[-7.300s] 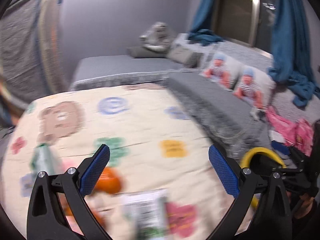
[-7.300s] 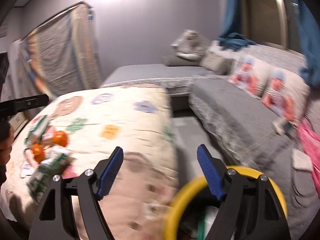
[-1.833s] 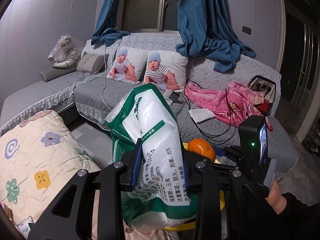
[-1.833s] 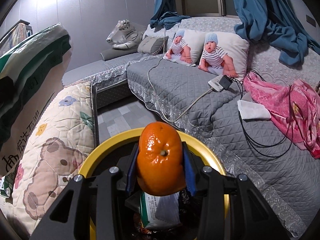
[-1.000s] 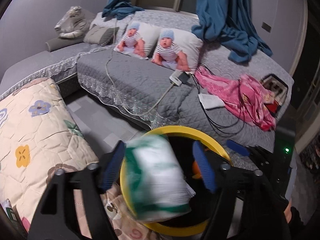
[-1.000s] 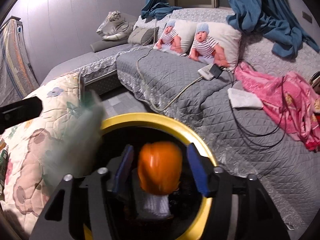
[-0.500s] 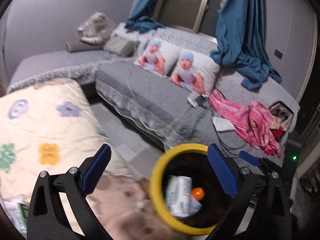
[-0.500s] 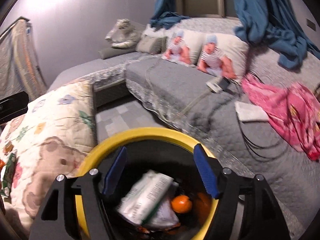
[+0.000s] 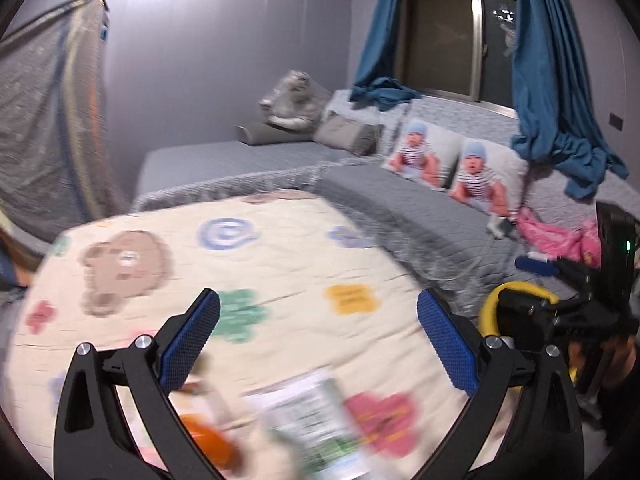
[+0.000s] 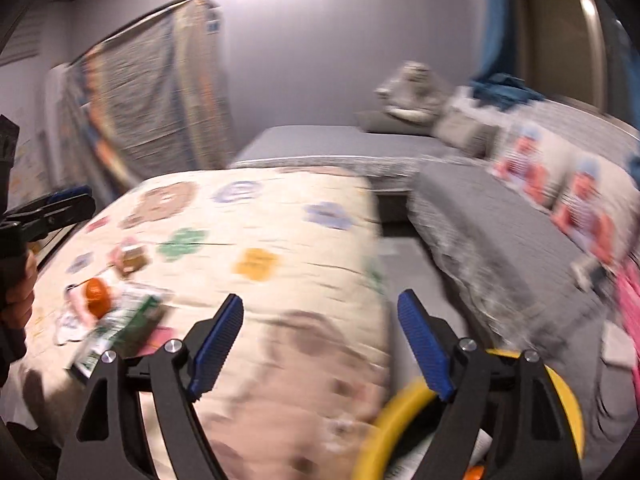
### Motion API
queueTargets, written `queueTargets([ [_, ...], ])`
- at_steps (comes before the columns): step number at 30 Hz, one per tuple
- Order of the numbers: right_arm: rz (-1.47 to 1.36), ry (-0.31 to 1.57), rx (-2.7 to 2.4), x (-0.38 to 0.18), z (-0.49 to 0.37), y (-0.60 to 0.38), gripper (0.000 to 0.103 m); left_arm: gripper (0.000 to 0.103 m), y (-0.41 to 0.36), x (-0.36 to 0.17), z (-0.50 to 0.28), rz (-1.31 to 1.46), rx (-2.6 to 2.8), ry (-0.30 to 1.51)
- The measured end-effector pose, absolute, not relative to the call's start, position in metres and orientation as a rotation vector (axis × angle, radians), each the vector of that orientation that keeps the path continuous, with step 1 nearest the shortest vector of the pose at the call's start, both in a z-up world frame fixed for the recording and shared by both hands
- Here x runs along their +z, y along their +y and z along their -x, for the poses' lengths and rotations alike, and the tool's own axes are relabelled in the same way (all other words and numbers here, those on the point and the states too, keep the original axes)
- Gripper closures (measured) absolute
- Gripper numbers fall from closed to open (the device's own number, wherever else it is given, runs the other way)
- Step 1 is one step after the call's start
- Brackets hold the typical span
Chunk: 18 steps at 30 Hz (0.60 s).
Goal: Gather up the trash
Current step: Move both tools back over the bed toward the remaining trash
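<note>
Cream quilt (image 9: 280, 264) printed with bear and flowers; grey sofa (image 9: 404, 216) behind, two baby-print pillows (image 9: 456, 168) leaning on backrest; blue curtains (image 9: 552, 92) at dark window (image 9: 448, 40); pink cloth (image 9: 556, 236) at sofa's right end.

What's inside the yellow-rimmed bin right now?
In the right wrist view, the yellow-rimmed bin shows a white wrapper and something orange at the bottom edge. The right tool hides most of the inside.
</note>
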State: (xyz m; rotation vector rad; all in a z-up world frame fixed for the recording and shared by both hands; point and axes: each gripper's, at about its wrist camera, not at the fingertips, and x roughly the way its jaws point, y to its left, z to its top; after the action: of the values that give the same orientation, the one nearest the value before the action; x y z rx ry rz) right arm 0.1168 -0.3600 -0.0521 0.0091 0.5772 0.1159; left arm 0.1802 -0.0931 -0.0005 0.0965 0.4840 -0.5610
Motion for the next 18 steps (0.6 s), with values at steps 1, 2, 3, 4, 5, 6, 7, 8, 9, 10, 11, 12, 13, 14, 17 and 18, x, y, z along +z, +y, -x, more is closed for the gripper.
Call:
queueTargets([
  [1, -0.001, 0.578, 0.144, -0.051, -0.123, -0.350, 0.027, 0.009, -0.073, -0.001, -0.179, -0.103, -0.538, 0.472],
  [2, 0.007, 0.580, 0.177, -0.050, -0.131, -0.337, 0.027, 0.009, -0.059, -0.002, -0.178, -0.105, -0.525, 0.466],
  [3, 0.014, 0.581, 0.201, -0.049, -0.137, -0.326, 0.026, 0.009, -0.042, -0.003, -0.177, -0.106, -0.509, 0.461],
  [4, 0.022, 0.584, 0.222, -0.050, -0.141, -0.315, 0.026, 0.009, -0.028, -0.005, -0.177, -0.106, -0.503, 0.458],
  [5, 0.034, 0.590, 0.251, -0.049, -0.148, -0.300, 0.026, 0.009, -0.019, -0.007, -0.177, -0.108, -0.499, 0.457],
  [6, 0.041, 0.594, 0.268, -0.050, -0.153, -0.291, 0.026, 0.009, -0.009, -0.009, -0.176, -0.113, -0.493, 0.456],
  [7, 0.051, 0.601, 0.291, -0.050, -0.159, -0.280, 0.026, 0.009, 0.002, -0.014, -0.175, -0.118, -0.499, 0.462],
  [8, 0.061, 0.608, 0.315, -0.051, -0.163, -0.268, 0.026, 0.009, 0.011, -0.020, -0.175, -0.125, -0.517, 0.475],
  [9, 0.074, 0.615, 0.339, -0.052, -0.168, -0.258, 0.026, 0.009, 0.018, -0.025, -0.175, -0.133, -0.533, 0.485],
  [10, 0.088, 0.624, 0.361, -0.053, -0.173, -0.249, 0.026, 0.009, 0.025, -0.033, -0.173, -0.151, -0.565, 0.503],
  [11, 0.101, 0.633, 0.379, -0.054, -0.177, -0.241, 0.026, 0.009, 0.029, -0.040, -0.170, -0.168, -0.584, 0.513],
  [12, 0.114, 0.641, 0.401, -0.055, -0.181, -0.233, 0.026, 0.009, 0.033, -0.046, -0.169, -0.185, -0.605, 0.525],
  [13, 0.129, 0.650, 0.428, -0.056, -0.188, -0.222, 0.026, 0.009, 0.038, -0.053, -0.169, -0.209, -0.629, 0.541],
  [14, 0.139, 0.655, 0.445, -0.058, -0.192, -0.214, 0.026, 0.009, 0.041, -0.060, -0.168, -0.227, -0.647, 0.550],
  [17, 0.187, 0.670, 0.496, -0.060, -0.208, -0.188, 0.026, 0.009, 0.049, -0.074, -0.168, -0.247, -0.705, 0.577],
  [18, 0.203, 0.673, 0.505, -0.060, -0.212, -0.182, 0.026, 0.009, 0.052, -0.078, -0.170, -0.247, -0.724, 0.588],
])
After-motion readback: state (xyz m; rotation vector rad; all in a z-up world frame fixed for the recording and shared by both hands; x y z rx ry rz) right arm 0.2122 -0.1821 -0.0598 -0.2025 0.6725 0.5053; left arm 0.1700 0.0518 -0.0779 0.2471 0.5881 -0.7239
